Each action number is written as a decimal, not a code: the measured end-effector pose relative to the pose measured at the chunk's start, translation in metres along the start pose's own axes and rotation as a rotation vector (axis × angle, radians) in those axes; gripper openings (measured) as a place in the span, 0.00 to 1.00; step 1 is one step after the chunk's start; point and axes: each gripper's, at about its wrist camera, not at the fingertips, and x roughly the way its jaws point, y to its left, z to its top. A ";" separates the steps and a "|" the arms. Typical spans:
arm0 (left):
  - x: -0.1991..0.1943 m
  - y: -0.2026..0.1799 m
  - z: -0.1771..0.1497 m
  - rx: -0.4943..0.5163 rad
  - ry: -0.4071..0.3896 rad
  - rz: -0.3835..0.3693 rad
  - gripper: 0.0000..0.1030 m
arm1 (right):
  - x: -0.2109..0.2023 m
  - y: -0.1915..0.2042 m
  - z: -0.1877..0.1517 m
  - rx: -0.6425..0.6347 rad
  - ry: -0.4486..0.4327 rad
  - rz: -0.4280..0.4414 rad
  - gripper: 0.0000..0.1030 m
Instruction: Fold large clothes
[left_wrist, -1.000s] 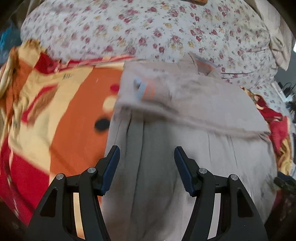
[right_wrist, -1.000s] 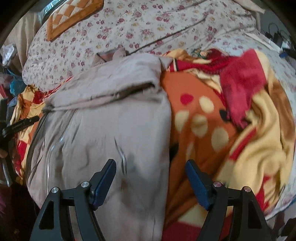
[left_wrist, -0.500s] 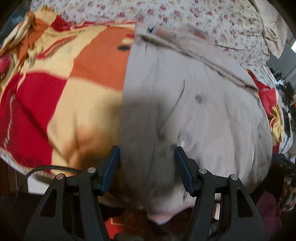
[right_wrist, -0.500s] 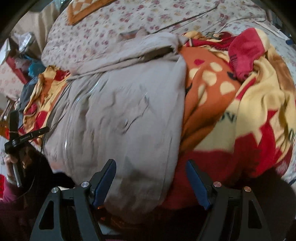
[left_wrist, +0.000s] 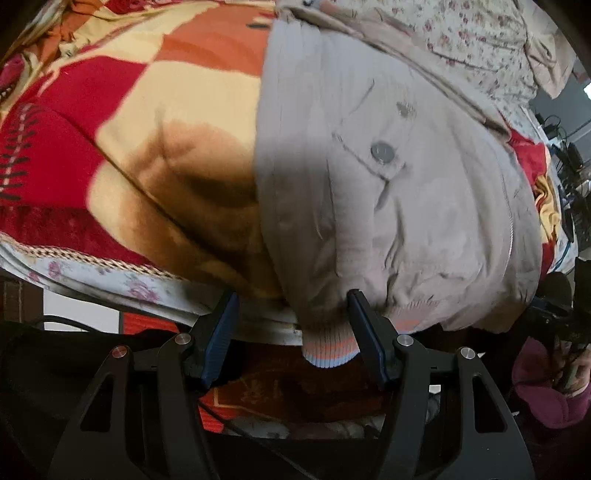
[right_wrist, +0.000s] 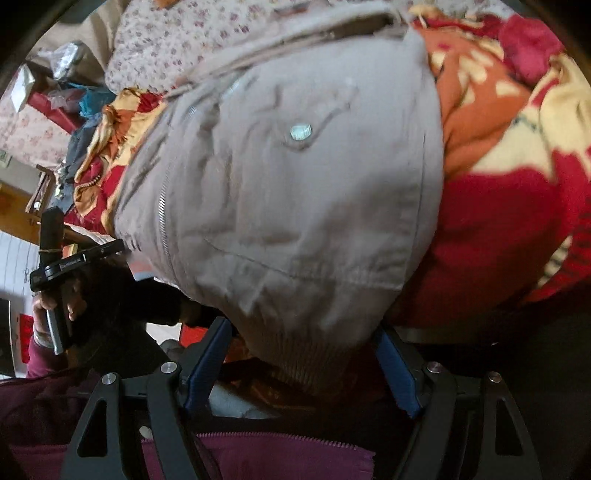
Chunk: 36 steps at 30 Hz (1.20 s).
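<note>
Both wrist cameras look steeply down, close over the jacket's (left_wrist: 388, 192) hem, from opposite corners.

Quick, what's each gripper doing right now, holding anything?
Left gripper: open, holding nothing; the jacket hem's striped cuff sits between its fingers.
Right gripper: open, holding nothing; the jacket's ribbed hem lies between its fingers.

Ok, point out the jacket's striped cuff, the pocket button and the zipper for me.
striped cuff (left_wrist: 330, 350), left wrist view, on the orange and blue ribbed bands.
pocket button (left_wrist: 383, 150), left wrist view, on the button's round face.
zipper (right_wrist: 162, 206), right wrist view, on the metal teeth along the jacket front.
</note>
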 end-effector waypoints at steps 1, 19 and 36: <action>0.004 -0.002 0.000 0.004 0.015 -0.004 0.59 | 0.002 0.000 0.000 0.001 0.011 0.000 0.73; 0.029 -0.012 0.003 0.058 0.079 -0.087 0.33 | 0.024 0.017 0.003 -0.070 0.059 0.007 0.38; -0.092 -0.025 0.006 0.166 -0.174 -0.198 0.09 | -0.063 0.055 0.001 -0.157 -0.171 0.169 0.13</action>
